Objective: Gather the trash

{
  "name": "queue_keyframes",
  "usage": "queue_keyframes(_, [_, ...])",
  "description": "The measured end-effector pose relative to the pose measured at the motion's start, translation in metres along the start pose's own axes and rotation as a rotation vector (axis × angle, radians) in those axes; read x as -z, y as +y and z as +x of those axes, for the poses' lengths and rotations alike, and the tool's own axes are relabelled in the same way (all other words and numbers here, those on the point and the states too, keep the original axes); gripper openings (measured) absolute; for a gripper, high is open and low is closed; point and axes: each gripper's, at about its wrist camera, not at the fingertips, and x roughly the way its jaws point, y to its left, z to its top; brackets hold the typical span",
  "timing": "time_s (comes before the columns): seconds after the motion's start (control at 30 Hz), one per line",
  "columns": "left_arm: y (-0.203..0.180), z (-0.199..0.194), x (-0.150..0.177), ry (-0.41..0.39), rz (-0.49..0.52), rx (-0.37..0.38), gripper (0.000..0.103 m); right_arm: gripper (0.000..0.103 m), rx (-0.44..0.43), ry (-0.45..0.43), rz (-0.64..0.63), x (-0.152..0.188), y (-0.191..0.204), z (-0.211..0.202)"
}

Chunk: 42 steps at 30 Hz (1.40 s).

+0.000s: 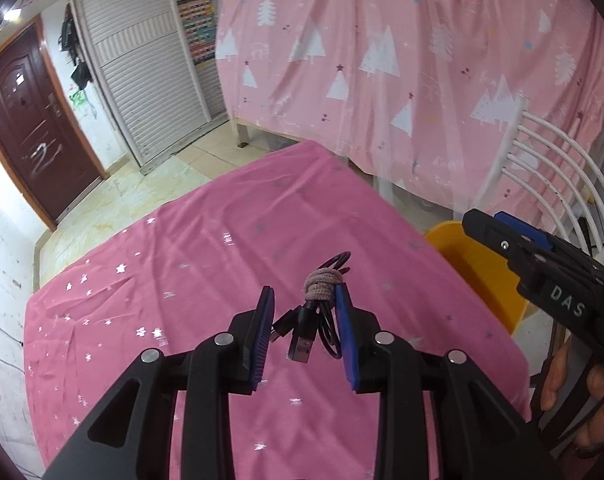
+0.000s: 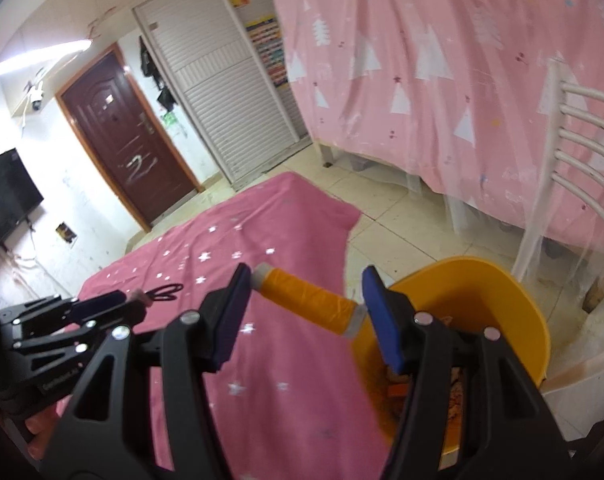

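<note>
My left gripper (image 1: 305, 300) is shut on a coiled black USB cable (image 1: 319, 320) tied with a brown hair band (image 1: 321, 282). The plugs hang free above the pink star-print tablecloth (image 1: 222, 260). In the right wrist view, my right gripper (image 2: 305, 280) is shut on an orange thread spool (image 2: 305, 298), gripped end to end between the blue pads. It hovers over the cloth's (image 2: 262, 232) right edge, beside a yellow bin (image 2: 501, 292) with some scraps at the bottom. The left gripper (image 2: 126, 300) shows at the left there. The right gripper (image 1: 497, 226) reaches over the bin (image 1: 477, 268).
A white slatted chair (image 2: 581, 140) stands behind the bin, also the chair (image 1: 541, 168). A pink tree-print sheet (image 1: 381, 60) hangs over a bed frame at the back. Beyond the table lie a tiled floor (image 2: 381, 208), a brown door (image 2: 126, 140) and a dark screen (image 2: 6, 192).
</note>
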Motion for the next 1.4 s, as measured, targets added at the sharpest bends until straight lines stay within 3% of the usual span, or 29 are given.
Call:
queue_keyframes(0.5, [-0.095,0.013,-0.016,0.030,0.122,0.073,0.025,0.056,0.092,-0.014,0.130,0.001,-0.087,-0.009])
queue_keyframes(0.53, [-0.099,0.013,-0.017,0.030,0.129,0.074,0.025,0.059,0.091,-0.006,0.138,0.001,-0.092,-0.007])
queue_keyframes(0.57, [-0.105,0.013,-0.017,0.030,0.138,0.075,0.025,0.069,0.089,0.004,0.147,0.001,-0.096,-0.005])
queue_keyframes(0.63, [-0.115,0.014,-0.019,0.033,0.153,0.076,0.025,0.073,0.085,0.007,0.173,0.002,-0.104,-0.003])
queue_keyframes(1.1, [-0.160,0.027,-0.023,0.068,0.195,0.118,0.025,0.073,0.074,-0.090,0.289,-0.004,-0.142,-0.037])
queue_keyframes(1.2, [-0.165,0.032,-0.025,0.086,0.180,0.170,0.026,0.073,0.074,-0.100,0.310,-0.004,-0.148,-0.040])
queue_keyframes(1.3, [-0.167,0.035,-0.027,0.095,0.169,0.194,0.043,0.074,0.074,-0.101,0.313,-0.004,-0.149,-0.040])
queue_keyframes(1.37, [-0.166,0.035,-0.027,0.095,0.163,0.211,0.063,0.075,0.070,-0.099,0.312,-0.004,-0.150,-0.040])
queue_keyframes(1.4, [-0.165,0.035,-0.027,0.091,0.160,0.207,0.065,0.075,0.069,-0.098,0.306,-0.005,-0.151,-0.040])
